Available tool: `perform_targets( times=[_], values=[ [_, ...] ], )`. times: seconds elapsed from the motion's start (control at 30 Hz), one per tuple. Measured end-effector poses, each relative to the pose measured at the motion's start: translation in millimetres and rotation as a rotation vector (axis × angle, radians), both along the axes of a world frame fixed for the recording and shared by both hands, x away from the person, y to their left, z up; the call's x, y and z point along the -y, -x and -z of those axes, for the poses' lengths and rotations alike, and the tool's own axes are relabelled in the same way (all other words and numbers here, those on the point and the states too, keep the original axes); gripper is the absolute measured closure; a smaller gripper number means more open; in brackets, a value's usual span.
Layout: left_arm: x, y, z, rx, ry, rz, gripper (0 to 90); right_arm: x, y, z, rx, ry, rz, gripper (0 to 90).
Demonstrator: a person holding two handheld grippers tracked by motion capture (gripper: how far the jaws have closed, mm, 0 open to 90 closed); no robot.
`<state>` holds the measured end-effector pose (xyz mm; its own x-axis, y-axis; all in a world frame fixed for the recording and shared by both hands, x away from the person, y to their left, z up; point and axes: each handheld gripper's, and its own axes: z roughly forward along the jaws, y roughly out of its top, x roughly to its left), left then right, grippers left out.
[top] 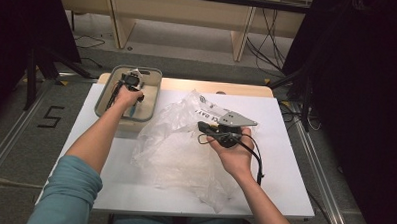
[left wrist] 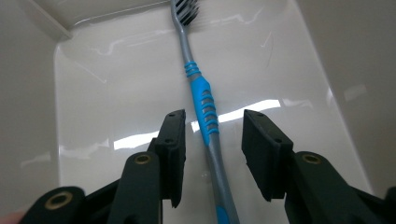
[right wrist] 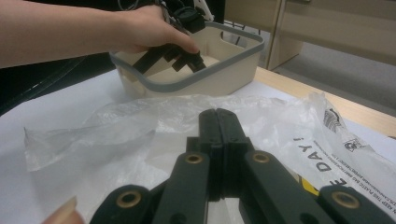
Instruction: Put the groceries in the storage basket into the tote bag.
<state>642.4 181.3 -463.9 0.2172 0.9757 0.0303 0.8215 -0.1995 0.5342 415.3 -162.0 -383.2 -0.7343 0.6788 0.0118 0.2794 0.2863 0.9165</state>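
Observation:
A grey toothbrush [left wrist: 204,100] with a blue grip and dark bristles lies flat on the floor of a beige tray [top: 152,76]. My left gripper [left wrist: 215,116] reaches down into that tray [left wrist: 116,84], open, one jaw on each side of the handle and neither pad touching it. From above, the left gripper [top: 131,103] sits at the tray's middle, with the blue handle [top: 132,110] just below it. My right gripper [right wrist: 217,112] is shut, jaws pressed together, low over a crumpled clear plastic bag [right wrist: 140,116]. I cannot tell whether it pinches any film.
The clear bag [top: 175,146] with black print spreads over the middle of the white table [top: 284,190]. The grey-rimmed tray [right wrist: 219,74] stands at the table's far left corner. A wooden bench and cables are on the floor beyond.

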Motion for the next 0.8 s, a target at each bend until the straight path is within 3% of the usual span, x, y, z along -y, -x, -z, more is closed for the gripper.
perform_targets(
  times=[0.4,0.6,0.8],
  values=[
    [-0.9,-1.2,4.2,-0.006,0.003,-0.008,60.3,-0.4,-0.4,0.6,0.0,0.001,-0.001,90.0],
    [-2.3,-1.4,4.7,-0.012,0.032,-0.016,63.8,-0.6,0.0,0.5,-0.002,0.002,-0.004,90.0],
    [-0.3,-1.2,4.5,-0.017,0.034,-0.025,68.8,0.2,0.4,-0.1,0.001,-0.003,-0.002,90.0]
  ],
)
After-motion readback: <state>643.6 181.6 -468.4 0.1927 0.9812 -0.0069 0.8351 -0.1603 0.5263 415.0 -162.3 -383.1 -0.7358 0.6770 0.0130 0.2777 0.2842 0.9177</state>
